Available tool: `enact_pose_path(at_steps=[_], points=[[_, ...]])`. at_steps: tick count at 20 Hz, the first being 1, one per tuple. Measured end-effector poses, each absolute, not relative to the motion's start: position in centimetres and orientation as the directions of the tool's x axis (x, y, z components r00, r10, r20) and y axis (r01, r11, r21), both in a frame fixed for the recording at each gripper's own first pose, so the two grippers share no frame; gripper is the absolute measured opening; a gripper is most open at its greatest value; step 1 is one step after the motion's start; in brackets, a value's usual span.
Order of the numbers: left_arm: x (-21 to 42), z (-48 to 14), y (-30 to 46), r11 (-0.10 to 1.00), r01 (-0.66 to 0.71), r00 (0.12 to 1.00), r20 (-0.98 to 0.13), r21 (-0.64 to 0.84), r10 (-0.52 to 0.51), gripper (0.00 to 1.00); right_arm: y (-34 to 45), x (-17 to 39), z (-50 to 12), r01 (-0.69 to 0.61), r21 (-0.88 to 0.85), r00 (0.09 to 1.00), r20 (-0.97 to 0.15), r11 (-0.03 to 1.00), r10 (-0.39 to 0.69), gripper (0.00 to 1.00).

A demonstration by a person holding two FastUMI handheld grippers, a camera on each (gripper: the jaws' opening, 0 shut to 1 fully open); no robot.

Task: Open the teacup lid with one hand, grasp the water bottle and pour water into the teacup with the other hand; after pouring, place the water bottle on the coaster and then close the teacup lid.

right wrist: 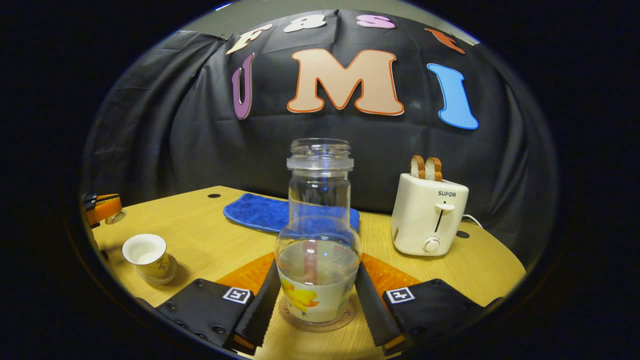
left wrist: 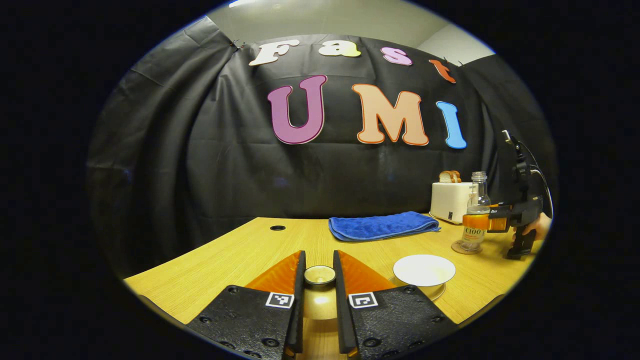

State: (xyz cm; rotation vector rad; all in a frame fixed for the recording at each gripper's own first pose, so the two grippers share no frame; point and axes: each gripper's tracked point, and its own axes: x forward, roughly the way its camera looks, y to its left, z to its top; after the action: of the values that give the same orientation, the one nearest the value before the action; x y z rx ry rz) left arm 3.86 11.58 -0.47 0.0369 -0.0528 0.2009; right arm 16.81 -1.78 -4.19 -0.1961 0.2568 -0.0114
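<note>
Nearest the lens in the left gripper view, the left claw [left wrist: 320, 280] pinches the knob of the teacup lid [left wrist: 320, 276] between its two fingers, holding the lid up off the table [left wrist: 240, 255]. Just to its right the open teacup [left wrist: 424, 270] sits on its saucer, its white inside showing. In the right gripper view, the right claw [right wrist: 318, 295] stands around the lower body of the water bottle [right wrist: 318, 240], its fingers close against both sides; whether they press on it or have just let go cannot be told. The bottle stands upright on the round coaster [right wrist: 317, 320], cap off, partly filled with water. The left gripper view shows that bottle far off at the right edge of the table, with a hand [left wrist: 539, 226] behind the claw. A folded blue cloth [right wrist: 260, 212] lies towards the back of the table, and a white toaster [right wrist: 429, 215] with two slices of bread [right wrist: 426, 167] stands to the right of the bottle.
</note>
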Motion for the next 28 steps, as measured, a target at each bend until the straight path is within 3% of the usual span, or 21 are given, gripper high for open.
enact_pose_path(at_steps=[4,5,7,8,9,20,28], points=[[3.8,-0.5,11.6,0.979,-0.200,0.979,0.056,0.032,0.198,0.25,-1.9,16.6,-4.3,-0.008,-0.211,0.969,-0.242,0.977,-0.045,0.91],[3.9,-0.6,11.6,0.979,-0.200,0.979,0.056,0.031,0.199,0.25,-1.8,16.4,-4.3,-0.008,-0.214,0.970,-0.240,0.977,-0.044,0.84],[3.8,-0.6,11.6,0.979,-0.200,0.979,0.056,0.032,0.198,0.25,-2.1,16.0,-4.2,-0.003,-0.226,0.970,-0.237,0.974,-0.052,0.84],[3.8,-0.6,11.6,0.979,-0.200,0.978,0.056,0.032,0.199,0.25,-2.3,15.8,-4.4,-0.001,-0.231,0.970,-0.238,0.973,-0.056,1.00],[3.8,-0.5,11.6,0.979,-0.200,0.979,0.056,0.032,0.199,0.25,-2.3,15.6,-4.3,0.000,-0.231,0.970,-0.235,0.973,-0.056,0.93],[4.9,-0.5,10.6,0.987,-0.156,0.987,0.054,0.032,0.154,0.25,-2.3,11.8,-3.2,0.027,-0.219,0.980,-0.187,0.975,-0.070,0.93],[7.6,-0.6,6.4,0.999,-0.005,0.999,0.050,0.037,0.003,0.25,-1.9,7.1,-1.3,0.032,-0.223,0.994,-0.097,0.974,-0.055,0.92]])
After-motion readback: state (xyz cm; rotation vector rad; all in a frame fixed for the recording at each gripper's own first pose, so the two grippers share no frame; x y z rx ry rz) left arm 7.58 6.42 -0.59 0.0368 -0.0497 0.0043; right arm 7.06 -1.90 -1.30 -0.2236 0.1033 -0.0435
